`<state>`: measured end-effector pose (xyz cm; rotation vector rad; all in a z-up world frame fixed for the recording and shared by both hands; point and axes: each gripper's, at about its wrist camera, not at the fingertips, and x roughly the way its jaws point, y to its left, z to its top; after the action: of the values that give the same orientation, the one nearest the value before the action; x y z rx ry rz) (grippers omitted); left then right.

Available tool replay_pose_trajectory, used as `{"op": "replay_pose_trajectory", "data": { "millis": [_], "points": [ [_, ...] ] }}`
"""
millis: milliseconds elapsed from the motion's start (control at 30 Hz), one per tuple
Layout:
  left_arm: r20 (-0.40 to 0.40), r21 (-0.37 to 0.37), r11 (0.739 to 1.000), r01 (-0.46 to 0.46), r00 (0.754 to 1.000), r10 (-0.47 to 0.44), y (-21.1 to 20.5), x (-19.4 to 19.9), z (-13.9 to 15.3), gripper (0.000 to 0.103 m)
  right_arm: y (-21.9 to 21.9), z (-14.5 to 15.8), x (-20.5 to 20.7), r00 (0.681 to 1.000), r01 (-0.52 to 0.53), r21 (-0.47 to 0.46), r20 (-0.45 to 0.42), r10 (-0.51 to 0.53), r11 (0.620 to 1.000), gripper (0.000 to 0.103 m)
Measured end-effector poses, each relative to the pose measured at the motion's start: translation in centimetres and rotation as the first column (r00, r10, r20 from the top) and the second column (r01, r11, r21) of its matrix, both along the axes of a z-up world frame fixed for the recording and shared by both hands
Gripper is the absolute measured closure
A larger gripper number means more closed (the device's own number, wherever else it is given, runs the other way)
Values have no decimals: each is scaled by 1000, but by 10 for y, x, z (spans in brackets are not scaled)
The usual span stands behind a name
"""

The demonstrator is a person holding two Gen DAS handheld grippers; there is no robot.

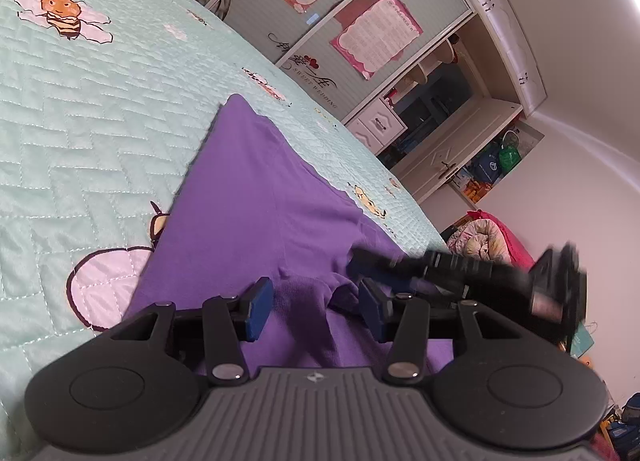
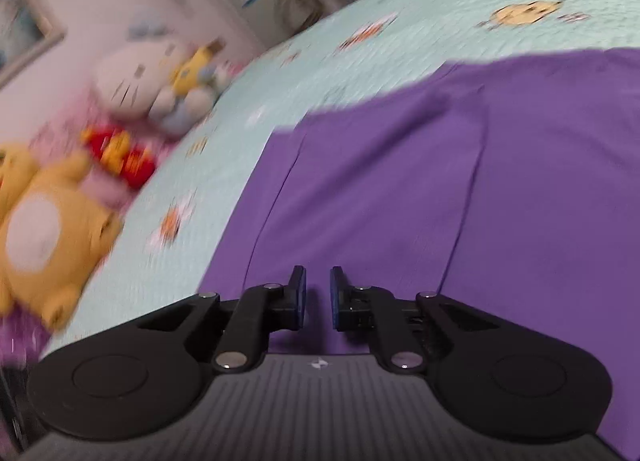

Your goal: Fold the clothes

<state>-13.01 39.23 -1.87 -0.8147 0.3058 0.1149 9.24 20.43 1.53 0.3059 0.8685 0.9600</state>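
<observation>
Garment (image 1: 248,201) flat on bedspread (image 1: 88,109); plush toys (image 2: 60,201) on bedspread, left of garment; wardrobe (image 1: 360,33) behind bed.

**Cloth, plastic and steel**

The purple garment (image 1: 256,197) is lying as soft, matt knit cloth on a quilted bedspread (image 1: 80,109) that is giving off a faint sheen. The left gripper (image 1: 316,307) is showing matt black plastic, blue pads and shiny metal rivets.

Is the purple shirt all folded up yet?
Not yet. The purple garment already lies spread on the bee-print quilt. The left gripper has a bunched ridge of it between open jaws; the right gripper is empty. The folding itself is left.
</observation>
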Motion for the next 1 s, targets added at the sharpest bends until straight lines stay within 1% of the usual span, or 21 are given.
{"op": "replay_pose_trajectory", "data": {
  "millis": [67, 133, 167, 233, 267, 300, 333, 367, 400, 433, 500, 567, 633, 667, 700, 733, 800, 867, 933, 967, 1000],
  "points": [
    [-1, 0, 1000, -1, 1000, 1, 0, 0, 0, 52, 10, 8, 11, 999, 14, 22, 32, -14, 1000, 83],
    [0, -3, 1000, 0, 1000, 0, 0, -1, 0, 52, 30, 10, 28, 1000, -24, 13, -7, 24, 1000, 81],
    [1, -4, 1000, -1, 1000, 1, 0, -1, -1, 52, 39, 8, 37, 1000, -24, -16, -7, 24, 1000, 80],
    [2, -4, 1000, 1, 1000, -1, 1, -1, -1, 52, 58, 2, 51, 999, 16, -108, 44, -11, 994, 81],
    [2, -5, 1000, 1, 1000, -1, 1, -1, -1, 52, 66, -1, 58, 997, 33, -135, 71, -23, 990, 93],
    [2, -6, 1000, 1, 1000, -1, 1, -1, -1, 52, 70, -2, 63, 997, 44, -135, 73, -34, 990, 96],
    [4, -8, 1000, -1, 1000, 1, 1, -1, -1, 52, 72, -1, 68, 997, 52, -124, 56, -46, 991, 95],
    [5, -11, 1000, -3, 1000, 3, 1, -1, -1, 52, 75, 3, 67, 997, 50, -117, 58, -44, 992, 90],
    [6, -14, 1000, -4, 1000, 4, 1, -1, -1, 52, 79, 11, 64, 997, 39, -112, 74, -31, 993, 81],
    [7, -16, 1000, -6, 1000, 6, 1, -1, -1, 52, 83, 18, 60, 996, 28, -108, 90, -19, 994, 79],
    [10, -24, 1000, -11, 1000, 11, 2, -2, -2, 52, 93, 26, 52, 994, -21, -85, 105, 30, 996, 78],
    [20, -55, 998, -32, 999, 33, 5, -5, -3, 54, 112, 27, 51, 993, -79, -77, 83, 86, 994, 79],
    [10, -63, 996, -68, 998, 68, 8, -8, -4, 64, 137, 15, 60, 991, -123, -122, 36, 128, 985, 79],
    [-3, -59, 994, -91, 996, 91, 8, -9, -4, 68, 151, 6, 64, 990, -137, -150, 8, 139, 979, 80],
    [-14, -54, 992, -114, 993, 114, 8, -11, -3, 72, 160, 0, 66, 991, -129, -150, 15, 132, 980, 86],
    [-21, -47, 990, -134, 991, 133, 8, -12, -3, 73, 165, 0, 66, 991, -118, -139, 42, 125, 983, 87],
    [-37, -21, 984, -177, 984, 177, 6, -15, -1, 76, 175, -2, 70, 993, -103, -135, 51, 111, 985, 103],
    [-46, -9, 979, -206, 978, 205, 5, -17, 1, 76, 181, -4, 74, 995, -85, -132, 34, 90, 988, 102],
    [-56, -14, 973, -229, 972, 228, 6, -20, 0, 79, 178, 2, 69, 994, -93, -110, 48, 99, 990, 93],
    [-61, -16, 971, -240, 969, 239, 7, -21, 0, 81, 175, 4, 67, 993, -107, -64, 42, 110, 992, 88],
    [-69, -13, 969, -249, 967, 247, 8, -22, -1, 84, 172, 4, 66, 992, -124, -12, 22, 124, 992, 86]
  ]
}}
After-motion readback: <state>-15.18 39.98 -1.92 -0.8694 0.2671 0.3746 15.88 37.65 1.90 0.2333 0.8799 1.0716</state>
